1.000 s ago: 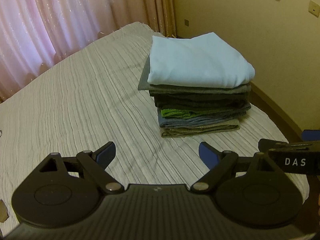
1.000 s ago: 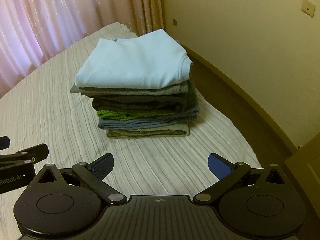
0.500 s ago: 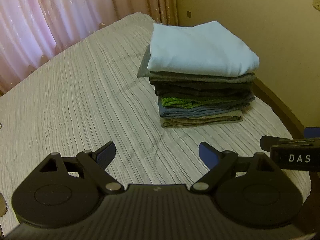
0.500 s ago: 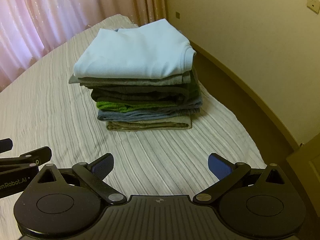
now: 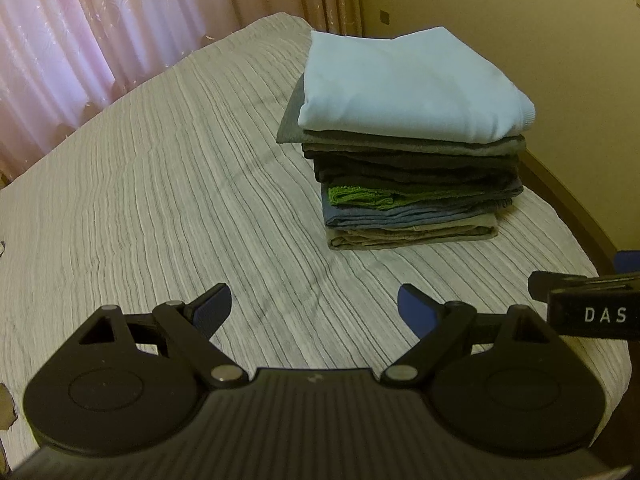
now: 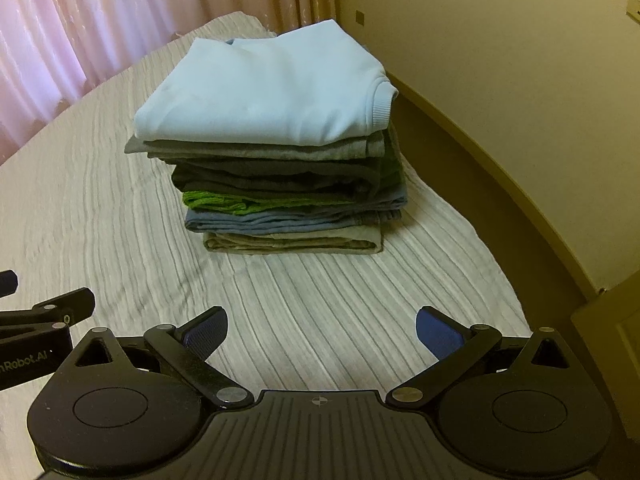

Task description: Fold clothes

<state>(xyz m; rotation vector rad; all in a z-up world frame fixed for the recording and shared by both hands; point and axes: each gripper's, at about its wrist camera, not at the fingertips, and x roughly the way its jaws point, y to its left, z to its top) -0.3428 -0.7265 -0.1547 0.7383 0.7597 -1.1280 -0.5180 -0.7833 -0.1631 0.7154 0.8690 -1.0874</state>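
Note:
A neat stack of folded clothes (image 5: 408,184) stands on the striped bed cover, with a light blue sweatshirt (image 5: 404,84) on top. In the right wrist view the same stack (image 6: 280,196) carries the light blue sweatshirt (image 6: 272,88) over grey, dark, green, blue and tan layers. My left gripper (image 5: 316,312) hovers open above the bare cover, well short of the stack, empty. Beside it, my right gripper (image 6: 320,330) is also open and holds nothing. Each gripper's side shows in the other's view: the right gripper (image 5: 588,308) and the left gripper (image 6: 36,320).
The bed (image 5: 152,200) has a pale striped cover and stretches left toward pink curtains (image 5: 92,28). A yellow wall (image 6: 500,60) with a dark baseboard runs along the right. The bed's right edge drops to a brown floor (image 6: 460,168).
Both grippers have pulled back and tilted slightly, so the stack sits a little farther off and higher in view. Jaws stay open; the stack has not moved.

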